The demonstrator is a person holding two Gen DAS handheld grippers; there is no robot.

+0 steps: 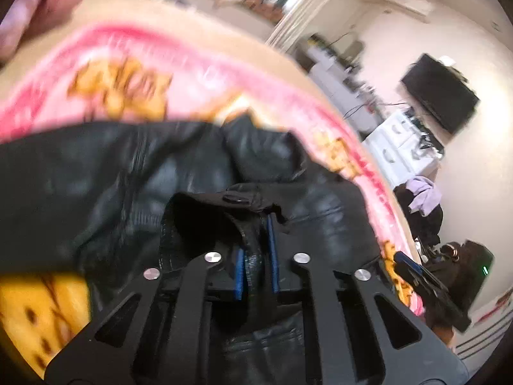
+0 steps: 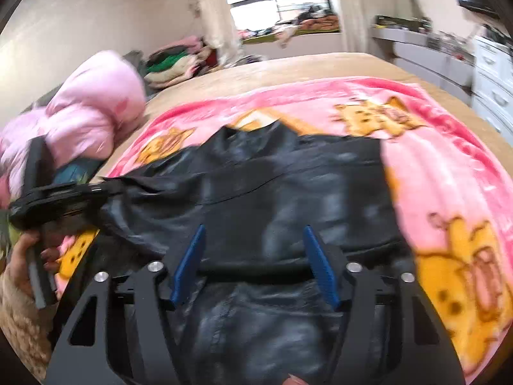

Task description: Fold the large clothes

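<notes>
A black leather jacket [image 1: 144, 176] lies spread on a pink blanket [image 1: 192, 86] printed with yellow cartoon figures. My left gripper [image 1: 255, 234] is shut on a raised fold of the jacket's edge, the leather pinched between its blue pads [image 1: 272, 250]. In the right wrist view the jacket [image 2: 272, 192] fills the middle, and the left gripper [image 2: 104, 189] holds its left edge. My right gripper [image 2: 254, 227] hovers over the jacket's near part with its blue pads [image 2: 189, 263] wide apart and pressing on nothing. The right gripper [image 1: 404, 261] also shows at the blanket's right edge.
The blanket [image 2: 449, 166] covers a tan bed [image 2: 288, 64]. A pink puffy coat [image 2: 96, 102] and a clothes pile [image 2: 179, 61] sit at the bed's left. White drawers [image 2: 490, 73] stand right of the bed. A hand [image 2: 19, 263] holds the left gripper.
</notes>
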